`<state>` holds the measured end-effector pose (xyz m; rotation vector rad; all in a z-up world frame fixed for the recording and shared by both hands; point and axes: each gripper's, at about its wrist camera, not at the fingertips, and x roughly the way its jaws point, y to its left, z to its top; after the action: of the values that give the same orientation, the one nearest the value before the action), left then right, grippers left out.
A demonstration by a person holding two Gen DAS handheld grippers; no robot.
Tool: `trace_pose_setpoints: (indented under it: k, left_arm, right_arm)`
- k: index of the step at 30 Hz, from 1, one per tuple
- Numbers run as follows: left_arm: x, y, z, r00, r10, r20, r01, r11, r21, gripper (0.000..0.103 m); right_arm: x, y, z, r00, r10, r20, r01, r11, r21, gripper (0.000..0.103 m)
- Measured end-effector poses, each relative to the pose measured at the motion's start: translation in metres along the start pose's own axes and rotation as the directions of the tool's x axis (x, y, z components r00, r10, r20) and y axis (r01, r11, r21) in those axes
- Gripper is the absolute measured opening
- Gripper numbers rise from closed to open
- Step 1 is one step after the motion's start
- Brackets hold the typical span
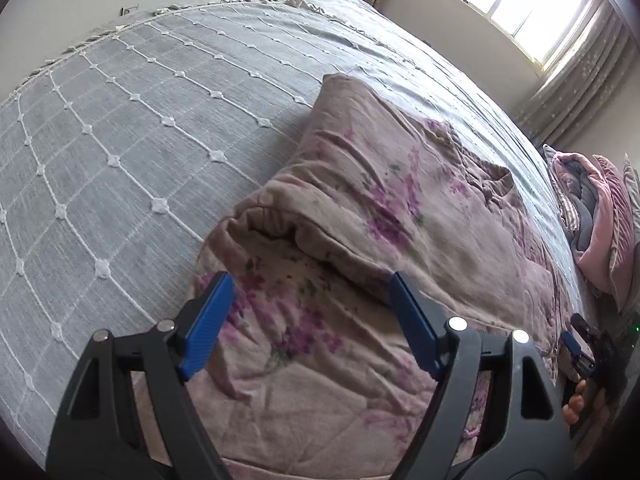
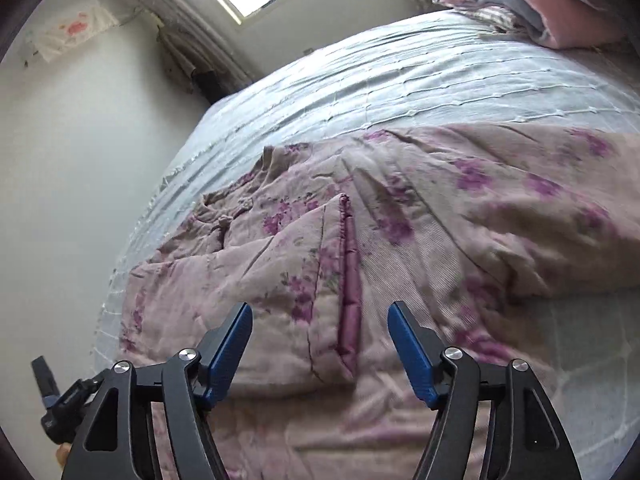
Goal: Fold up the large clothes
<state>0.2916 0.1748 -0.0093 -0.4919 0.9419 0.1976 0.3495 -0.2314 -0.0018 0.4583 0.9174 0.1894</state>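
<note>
Your padded, beige-pink floral garment (image 1: 360, 216) lies spread on the grey bed cover with white stitched grid (image 1: 120, 140), and both grippers hover over it with nothing between their blue pads. Your left gripper (image 1: 312, 308) has its jaws spread wide; in its view the garment fills the lower centre and runs away toward the right of the frame, with a folded-over sleeve or flap forming a thick ridge across the middle. Your right gripper (image 2: 320, 338) is equally wide open, and in its view a purple satin-trimmed edge (image 2: 348, 292) runs almost straight up the frame between the two fingers, from just ahead of the tips toward the centre.

That is the relation to mind: the trimmed edge lies directly ahead of your right gripper, its long axis along your line of approach, so the right hand looks nearer to it than the left. The collar with cloth buttons (image 2: 224, 216) sits at left of centre in the right wrist view, beyond the flap. A pile of pink and grey bedding (image 2: 532, 4) rests well apart, at the upper right of that frame
</note>
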Motion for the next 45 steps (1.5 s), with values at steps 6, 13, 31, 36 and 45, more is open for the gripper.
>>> trace_pose_setpoints:
  k: [6, 13, 31, 36, 45]
  left_arm:
    - [0.024, -0.006, 0.012, 0.999, 0.037, -0.021, -0.035, 0.995, 0.093, 0.075]
    - [0.032, 0.006, 0.017, 0.998, 0.050, -0.042, -0.049, 0.998, 0.030, 0.072]
    - [0.028, 0.004, 0.017, 0.997, 0.058, -0.046, -0.055, 0.995, 0.078, 0.072]
    - [0.015, 0.009, 0.018, 0.999, -0.015, -0.047, 0.015, 1.000, 0.008, 0.072]
    - [0.010, -0.009, 0.010, 0.996, -0.058, -0.067, 0.060, 0.998, 0.030, 0.072]
  right_arm:
    - [0.080, 0.030, 0.022, 0.983, -0.162, -0.086, 0.147, 0.977, -0.157, 0.012]
    - [0.016, 0.104, 0.058, 0.944, -0.173, 0.282, 0.271, 0.893, -0.359, 0.010]
    - [0.101, 0.031, 0.027, 0.912, -0.403, 0.077, 0.406, 0.859, -0.312, 0.042]
    - [0.001, -0.001, 0.012, 0.906, -0.390, 0.165, 0.419, 0.881, -0.221, 0.079]
    - [-0.156, -0.165, -0.006, 0.767, -0.608, 0.205, 0.552, 0.788, 0.274, 0.079]
